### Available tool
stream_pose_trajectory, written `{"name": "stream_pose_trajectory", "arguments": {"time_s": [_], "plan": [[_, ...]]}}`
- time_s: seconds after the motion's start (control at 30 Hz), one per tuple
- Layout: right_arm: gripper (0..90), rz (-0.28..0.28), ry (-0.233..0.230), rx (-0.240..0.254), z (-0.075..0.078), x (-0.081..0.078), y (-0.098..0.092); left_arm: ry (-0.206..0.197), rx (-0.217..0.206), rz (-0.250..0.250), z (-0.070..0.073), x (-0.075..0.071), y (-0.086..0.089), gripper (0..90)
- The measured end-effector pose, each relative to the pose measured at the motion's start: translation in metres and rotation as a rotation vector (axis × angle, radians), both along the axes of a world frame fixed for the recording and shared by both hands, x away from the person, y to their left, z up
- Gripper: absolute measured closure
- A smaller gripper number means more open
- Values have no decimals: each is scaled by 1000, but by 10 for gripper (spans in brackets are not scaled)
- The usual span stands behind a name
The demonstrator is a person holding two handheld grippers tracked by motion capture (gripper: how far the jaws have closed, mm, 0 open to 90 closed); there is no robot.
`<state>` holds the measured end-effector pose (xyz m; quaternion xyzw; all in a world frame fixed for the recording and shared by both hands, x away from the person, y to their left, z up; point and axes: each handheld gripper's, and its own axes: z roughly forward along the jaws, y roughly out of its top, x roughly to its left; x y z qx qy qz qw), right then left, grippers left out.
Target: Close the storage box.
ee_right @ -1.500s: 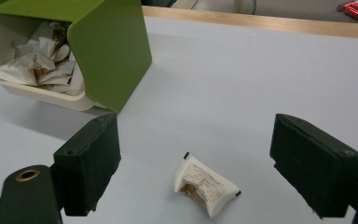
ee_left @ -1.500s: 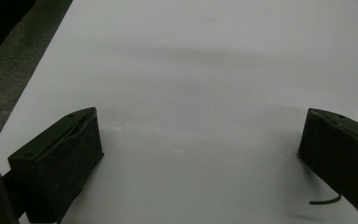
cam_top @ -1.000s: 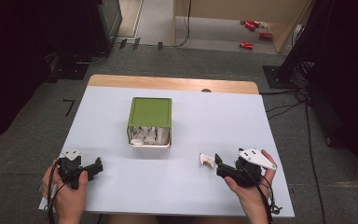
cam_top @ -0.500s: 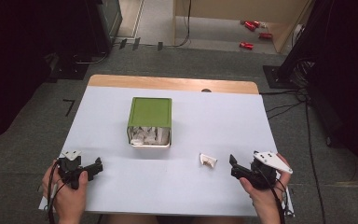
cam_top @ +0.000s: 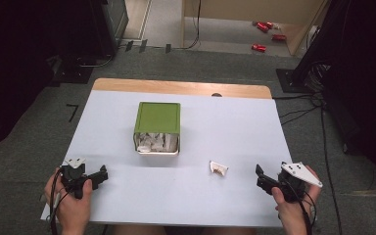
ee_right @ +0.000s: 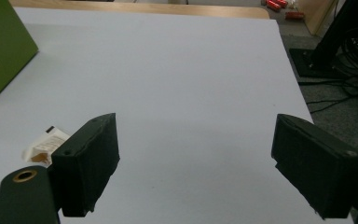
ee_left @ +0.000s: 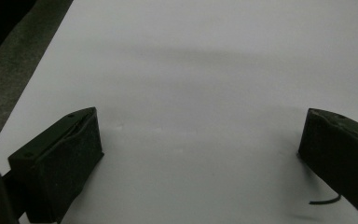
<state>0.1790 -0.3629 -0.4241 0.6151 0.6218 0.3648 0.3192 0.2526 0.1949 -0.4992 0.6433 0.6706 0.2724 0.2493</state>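
While the packet (cam_top: 219, 168) is lying loose short of the green box (cam_top: 157, 127), both grippers, left (cam_top: 99, 175) and right (cam_top: 259, 176), are resting on the counter (cam_top: 235, 122) with fingers released, holding nothing.

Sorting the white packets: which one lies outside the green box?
The lone white packet on the bare table, right of the green box and nearest the open right claw. The other packets are heaped inside the box.

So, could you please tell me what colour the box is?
Green, with a pale rim; the box shows best in the high view.
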Motion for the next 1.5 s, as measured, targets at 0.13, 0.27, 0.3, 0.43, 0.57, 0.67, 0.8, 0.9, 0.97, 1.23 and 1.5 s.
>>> {"name": "stream_pose_trajectory", "arguments": {"time_s": [0.13, 0.27, 0.3, 0.43, 0.57, 0.67, 0.8, 0.9, 0.97, 1.23, 1.5], "plan": [[143, -2, 2, -21, -4, 0, -8, 0, 0, 0, 0, 0, 0, 0], [142, -9, 11, -27, -8, -1, -18, 0, 0, 0, 0, 0, 0, 0], [143, -11, 12, -29, -8, -1, -20, 0, 0, 0, 0, 0, 0, 0], [142, -33, 16, -26, -13, -3, -31, 0, 0, 0, 0, 0, 0, 0], [142, -61, 29, -36, -20, -4, -42, 0, 0, 0, 0, 0, 0, 0], [142, -76, 36, -38, -27, -4, -50, 0, 1, 0, 0, 0, 0, 0], [142, -94, 56, -21, -38, -6, -57, 0, 0, 0, 0, 0, 0, 0], [142, -98, 69, -22, -44, -7, -62, -1, 0, 0, 0, 0, 0, 0], [142, -102, 73, -21, -47, -8, -65, -1, 0, 0, 0, 0, 0, 0], [143, -112, 135, -32, -72, -1, -71, -1, -1, 0, 0, 0, 0, 0], [136, -85, 178, -41, -79, 2, -69, -2, -2, 0, 0, 0, 0, 0]]}}
